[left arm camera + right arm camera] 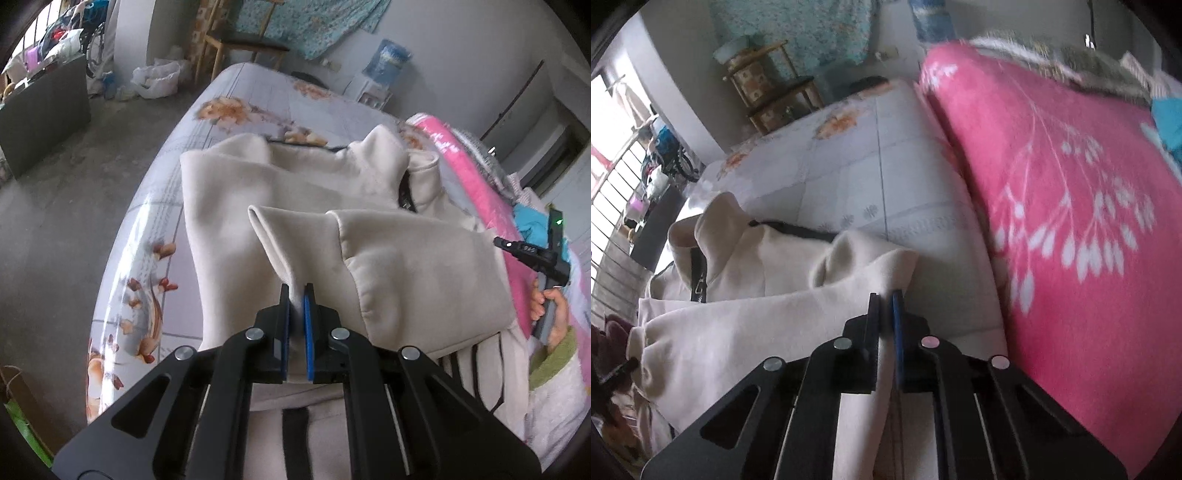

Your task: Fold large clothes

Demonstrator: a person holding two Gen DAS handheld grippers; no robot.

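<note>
A cream zip-up sweatshirt (258, 192) lies on the bed, its lower part folded up over the body. My left gripper (296, 291) is shut on a fold of its cream fabric and holds it raised above the garment. My right gripper (885, 299) is shut on another edge of the same sweatshirt (746, 314), near its right corner. The collar and black zip (698, 273) lie to the left in the right wrist view. The right gripper's body and the hand holding it (543, 266) show at the right edge of the left wrist view.
The bed has a pale floral sheet (236, 96). A pink flowered blanket (1071, 206) lies along the right side. A wooden chair (240, 40), a water dispenser (384, 62) and a dark cabinet (44, 107) stand beyond, on the grey floor (74, 206) at left.
</note>
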